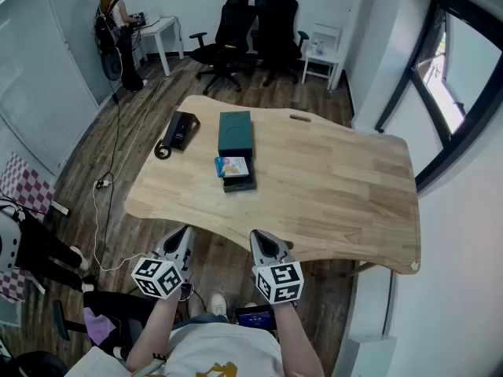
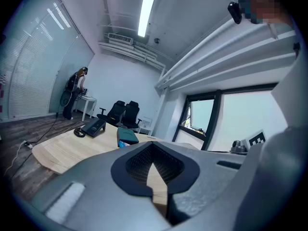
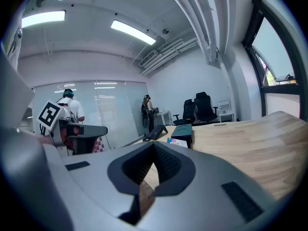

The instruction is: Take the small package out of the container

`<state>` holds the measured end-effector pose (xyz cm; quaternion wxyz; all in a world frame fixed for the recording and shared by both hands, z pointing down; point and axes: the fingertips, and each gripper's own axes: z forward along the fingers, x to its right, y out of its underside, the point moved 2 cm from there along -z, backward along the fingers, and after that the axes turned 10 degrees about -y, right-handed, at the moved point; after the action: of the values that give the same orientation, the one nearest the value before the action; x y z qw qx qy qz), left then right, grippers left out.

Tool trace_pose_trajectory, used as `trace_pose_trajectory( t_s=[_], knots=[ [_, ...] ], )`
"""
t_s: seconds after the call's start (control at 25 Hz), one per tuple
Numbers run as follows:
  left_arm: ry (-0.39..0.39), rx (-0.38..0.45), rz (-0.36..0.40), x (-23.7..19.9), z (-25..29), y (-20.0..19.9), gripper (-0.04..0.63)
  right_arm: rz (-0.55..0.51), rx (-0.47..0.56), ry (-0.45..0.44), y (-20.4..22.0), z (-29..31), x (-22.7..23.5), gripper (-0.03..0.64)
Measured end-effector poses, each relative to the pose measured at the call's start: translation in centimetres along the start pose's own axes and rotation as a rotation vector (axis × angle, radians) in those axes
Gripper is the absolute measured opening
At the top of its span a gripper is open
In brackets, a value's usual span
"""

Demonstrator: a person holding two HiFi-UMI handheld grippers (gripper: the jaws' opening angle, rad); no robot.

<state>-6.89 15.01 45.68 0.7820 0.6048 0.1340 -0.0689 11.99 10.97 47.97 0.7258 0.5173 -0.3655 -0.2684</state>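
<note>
Pale wooden table (image 1: pixel 338 187), dark green rectangular container (image 1: pixel 235 130) with black drawer pulled out, small colourful flat package (image 1: pixel 233 166) lying on that drawer, left claw (image 1: pixel 184 236) and right claw (image 1: pixel 259 240) both closed, empty, off the table's near edge, 2 apart.

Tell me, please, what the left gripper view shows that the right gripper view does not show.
Only the left gripper view shows the right gripper's marker cube, near its right edge. Only the right gripper view shows the left gripper's marker cube and a person in a white shirt. Both show the wooden table, the green container, the black telephone, the office chairs and a standing person at a far white desk.
</note>
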Motion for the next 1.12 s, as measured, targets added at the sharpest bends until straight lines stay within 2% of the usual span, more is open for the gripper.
trace_pose_trajectory(
  t_s=[0.24,0.52,0.8,1.12],
  knots=[
    [0.01,0.019,0.055,0.0,-0.1,-0.6,0.0,-0.009,-0.017,0.008,-0.4,0.3,-0.1,0.003],
    [-0.001,0.024,0.042,0.3,-0.2,-0.6,0.0,-0.028,-0.013,0.0,-0.8,-0.6,-0.2,0.003],
    [0.001,0.012,-0.011,0.9,0.0,1.1,0.0,0.039,-0.055,-0.011,0.7,-0.9,1.2,0.003],
    [0.0,0.007,-0.042,-0.4,2.6,0.6,0.0,0.031,-0.069,0.047,0.5,0.3,3.8,0.003]
  ],
)
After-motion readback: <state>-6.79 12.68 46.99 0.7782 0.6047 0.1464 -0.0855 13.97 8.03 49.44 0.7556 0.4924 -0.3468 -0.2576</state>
